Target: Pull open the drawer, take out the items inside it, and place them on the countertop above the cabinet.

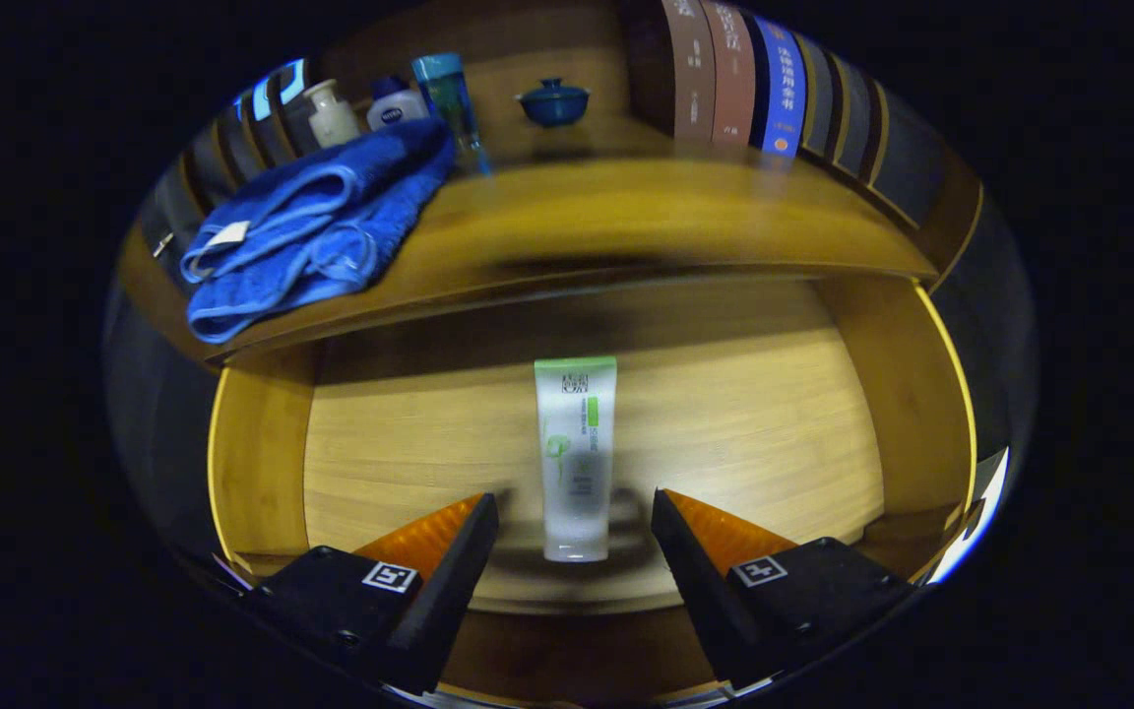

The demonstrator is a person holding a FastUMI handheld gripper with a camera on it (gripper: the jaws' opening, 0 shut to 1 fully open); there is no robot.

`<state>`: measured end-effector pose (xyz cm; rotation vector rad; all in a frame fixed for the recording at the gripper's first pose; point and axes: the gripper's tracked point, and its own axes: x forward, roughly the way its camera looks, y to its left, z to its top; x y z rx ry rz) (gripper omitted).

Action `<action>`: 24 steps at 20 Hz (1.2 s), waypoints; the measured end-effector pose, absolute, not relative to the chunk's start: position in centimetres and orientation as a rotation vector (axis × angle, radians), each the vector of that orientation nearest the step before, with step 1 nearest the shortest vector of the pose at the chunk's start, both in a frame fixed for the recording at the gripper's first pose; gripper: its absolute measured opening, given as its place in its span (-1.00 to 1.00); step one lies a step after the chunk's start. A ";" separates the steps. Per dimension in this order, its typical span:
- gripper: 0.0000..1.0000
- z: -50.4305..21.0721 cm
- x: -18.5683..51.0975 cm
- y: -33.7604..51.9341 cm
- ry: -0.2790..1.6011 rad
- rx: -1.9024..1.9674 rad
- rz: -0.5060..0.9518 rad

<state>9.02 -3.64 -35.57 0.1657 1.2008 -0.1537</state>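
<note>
A white tube with a green end is seen lying flat on the floor of the pulled-open drawer, at centre frame. The gripper is held wide apart above the drawer, its fingers flanking the tube's near end without touching it. On the bench above, a folded blue towel is seen upper left, with bottles, a blue lidded bowl and books behind.

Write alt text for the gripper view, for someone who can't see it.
A white tube with a green end lies in an open wooden drawer, between the spread fingers of the open gripper. On the countertop above sit a blue towel, bottles, a blue bowl and books.
</note>
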 end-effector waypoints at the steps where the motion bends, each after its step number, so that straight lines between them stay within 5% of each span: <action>1: 0.98 -36.0 8.9 -3.8 1.223 0.157 -0.157; 9: 0.85 -38.7 8.7 -3.6 1.333 0.140 -0.171; 17: -0.06 -38.9 9.2 -4.4 1.298 0.088 -0.161; 24: -0.07 -35.0 9.3 -3.2 1.181 0.086 -0.109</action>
